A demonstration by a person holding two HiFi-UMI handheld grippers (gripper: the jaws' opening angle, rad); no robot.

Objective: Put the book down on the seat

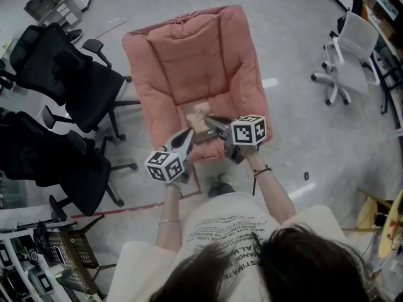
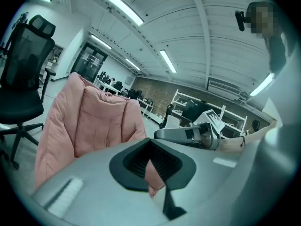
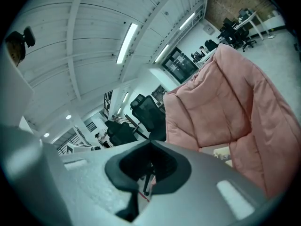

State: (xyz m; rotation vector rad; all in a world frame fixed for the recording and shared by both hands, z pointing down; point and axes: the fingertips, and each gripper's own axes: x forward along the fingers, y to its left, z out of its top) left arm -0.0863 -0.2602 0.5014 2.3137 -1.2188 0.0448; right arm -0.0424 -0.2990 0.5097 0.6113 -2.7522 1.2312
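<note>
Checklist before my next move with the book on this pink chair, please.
1. The book lies on the seat: ok.
2. The right tool is shut, nothing in it: ok.
3. The left tool looks shut, nothing in it: ok.
4. Book well back from the seat's front edge: cannot tell.
5. Both tools clear of the book: cannot tell, the tips are close to it.

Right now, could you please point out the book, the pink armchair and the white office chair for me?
book (image 1: 200,113): head view, middle of its cover.
pink armchair (image 1: 189,58): head view, its back cushion.
white office chair (image 1: 360,33): head view, its backrest.
</note>
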